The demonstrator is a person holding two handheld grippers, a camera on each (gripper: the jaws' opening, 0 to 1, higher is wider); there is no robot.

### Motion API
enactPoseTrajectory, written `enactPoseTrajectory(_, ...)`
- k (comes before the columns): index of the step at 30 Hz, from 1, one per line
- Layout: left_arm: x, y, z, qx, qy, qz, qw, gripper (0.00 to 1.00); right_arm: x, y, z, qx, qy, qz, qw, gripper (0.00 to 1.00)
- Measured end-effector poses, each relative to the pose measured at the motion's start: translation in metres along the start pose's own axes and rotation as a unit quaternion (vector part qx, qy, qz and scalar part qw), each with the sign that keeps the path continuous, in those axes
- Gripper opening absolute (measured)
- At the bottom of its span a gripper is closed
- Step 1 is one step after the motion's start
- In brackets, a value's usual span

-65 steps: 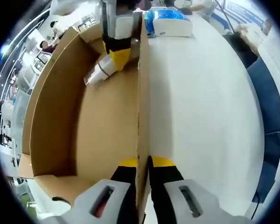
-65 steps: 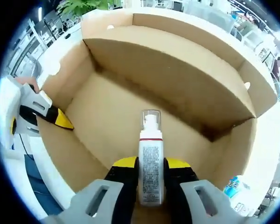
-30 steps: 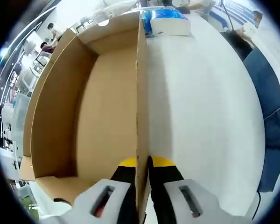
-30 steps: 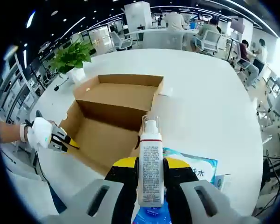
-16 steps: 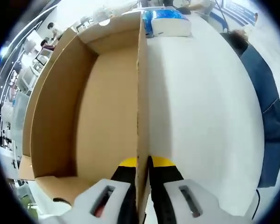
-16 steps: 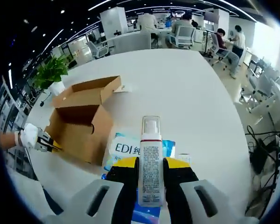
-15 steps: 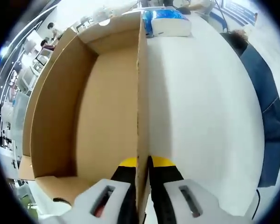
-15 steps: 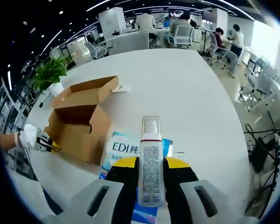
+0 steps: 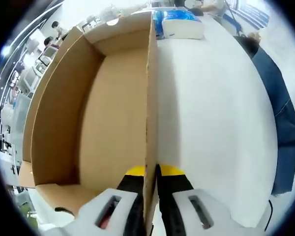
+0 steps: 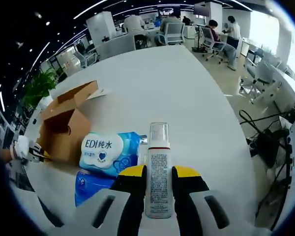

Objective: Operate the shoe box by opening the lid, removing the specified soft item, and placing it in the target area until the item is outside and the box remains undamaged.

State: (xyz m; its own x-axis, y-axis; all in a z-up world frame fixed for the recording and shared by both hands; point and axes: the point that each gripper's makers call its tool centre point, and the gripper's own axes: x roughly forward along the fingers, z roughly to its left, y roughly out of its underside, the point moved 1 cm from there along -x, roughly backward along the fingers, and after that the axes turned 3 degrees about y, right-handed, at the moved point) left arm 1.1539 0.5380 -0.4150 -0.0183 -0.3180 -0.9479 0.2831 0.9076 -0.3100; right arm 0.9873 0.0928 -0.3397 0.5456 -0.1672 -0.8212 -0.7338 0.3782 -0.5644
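The brown cardboard shoe box (image 9: 113, 123) lies open on the white table, and its inside looks bare. My left gripper (image 9: 148, 172) is shut on the box's right side wall, one yellow-tipped jaw on each side. My right gripper (image 10: 158, 172) is shut on a white pump bottle (image 10: 158, 147) with a clear cap, held upright above the table beside the tissue packs. In the right gripper view the box (image 10: 64, 130) sits far left with its lid (image 10: 73, 96) tilted back, and the left gripper (image 10: 37, 153) holds its near wall.
A white and blue tissue pack (image 10: 108, 147) and a darker blue pack (image 10: 91, 184) lie on the table (image 10: 187, 98) below the bottle; the packs (image 9: 179, 22) sit beyond the box. A person's blue trousers (image 9: 280, 113) edge the table. A plant (image 10: 39, 86) and office chairs stand behind.
My right gripper has lifted the bottle out of the box and carried it away over the table, past the tissue packs. My left gripper has kept its hold on the box wall.
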Motion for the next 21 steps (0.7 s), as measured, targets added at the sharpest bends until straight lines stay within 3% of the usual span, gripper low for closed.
enactPoseTrajectory(9, 0.006, 0.004, 0.003, -0.008, 0.002, 0.001, 1.0, 0.03, 0.027, 0.025, -0.015, 0.024, -0.001, 0.026, 0.9994, 0.19)
enactPoseTrajectory(15, 0.007, 0.005, 0.003, -0.008, 0.002, 0.001, 1.0, 0.03, 0.043, 0.031, -0.019, 0.023, -0.006, 0.033, 0.9992, 0.19)
enactPoseTrajectory(18, 0.006, 0.005, 0.002, -0.01, 0.002, 0.001, 0.9999, 0.03, 0.037, 0.034, -0.01, 0.022, -0.006, 0.037, 0.9991, 0.2)
enactPoseTrajectory(21, 0.007, 0.006, 0.003, -0.01, 0.002, 0.001, 0.9999, 0.03, 0.055, 0.037, -0.026, 0.019, -0.004, 0.044, 0.9989, 0.2)
